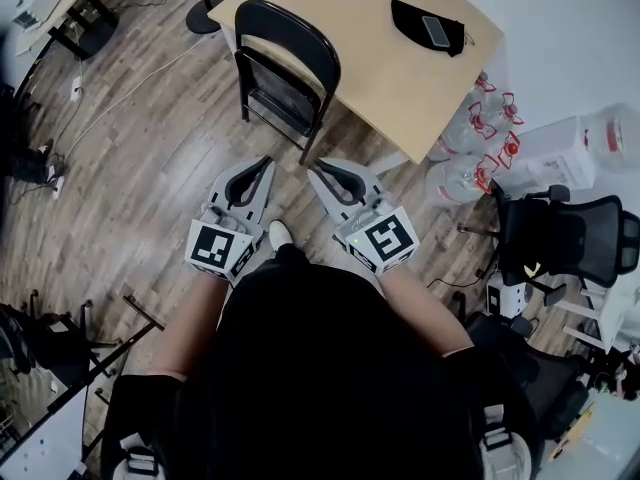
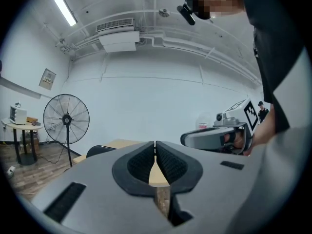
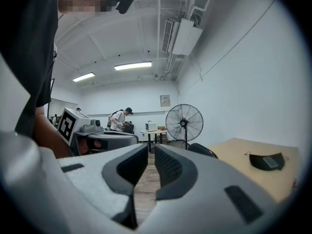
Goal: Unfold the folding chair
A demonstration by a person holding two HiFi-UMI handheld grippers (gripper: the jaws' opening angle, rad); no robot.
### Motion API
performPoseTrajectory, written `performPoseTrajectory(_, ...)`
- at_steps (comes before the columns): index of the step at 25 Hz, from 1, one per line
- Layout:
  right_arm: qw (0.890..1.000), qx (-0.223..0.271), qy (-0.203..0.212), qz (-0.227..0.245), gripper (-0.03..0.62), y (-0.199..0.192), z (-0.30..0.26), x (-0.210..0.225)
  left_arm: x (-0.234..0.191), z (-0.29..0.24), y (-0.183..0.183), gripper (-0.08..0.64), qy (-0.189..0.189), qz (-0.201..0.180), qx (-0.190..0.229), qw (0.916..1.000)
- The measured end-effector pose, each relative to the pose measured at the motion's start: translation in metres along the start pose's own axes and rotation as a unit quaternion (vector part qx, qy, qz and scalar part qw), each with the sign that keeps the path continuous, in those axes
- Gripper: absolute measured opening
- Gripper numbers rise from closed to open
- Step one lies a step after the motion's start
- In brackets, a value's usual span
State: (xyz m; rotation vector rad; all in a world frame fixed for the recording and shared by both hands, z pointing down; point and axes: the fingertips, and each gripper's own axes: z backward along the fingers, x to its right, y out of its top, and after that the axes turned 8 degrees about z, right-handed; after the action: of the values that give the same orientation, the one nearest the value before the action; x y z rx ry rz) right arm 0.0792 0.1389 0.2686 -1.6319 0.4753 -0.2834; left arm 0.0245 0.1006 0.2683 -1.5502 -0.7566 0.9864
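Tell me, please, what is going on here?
A person holds a gripper in each hand, facing a black chair that stands by the table. The left gripper is shut and empty; the right gripper has its jaws slightly apart, also empty. Neither touches the chair yet.

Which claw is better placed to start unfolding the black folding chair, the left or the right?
Probably the right claw: its tip lies nearest a leg of the folding chair, and its jaws stand slightly apart. The left claw is shut and empty.
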Motion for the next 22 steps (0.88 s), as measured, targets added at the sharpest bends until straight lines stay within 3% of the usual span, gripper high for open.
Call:
performPoseTrajectory(6, 1.0, -0.021, -0.011, -0.007, 0.039, -0.006, -0.057, 0.029, -0.058, -0.029, 0.003, 0.003, -0.012, 0.003, -0.013, 0.9998)
performPoseTrajectory(11, 0.999, -0.044, -0.015, -0.016, 0.04, -0.024, -0.079, 0.057, -0.082, -0.05, -0.001, 0.003, -0.008, 0.017, -0.014, 0.9997)
performPoseTrajectory(17, 0.998, -0.056, 0.003, -0.025, 0.04, -0.041, -0.109, 0.121, -0.107, -0.098, -0.002, 0.003, 0.021, 0.02, -0.015, 0.9995)
performPoseTrajectory(22, 0.997, -0.07, 0.032, -0.015, 0.04, -0.049, -0.14, 0.174, -0.127, -0.138, 0.006, 0.003, 0.068, 0.029, -0.004, 0.9972)
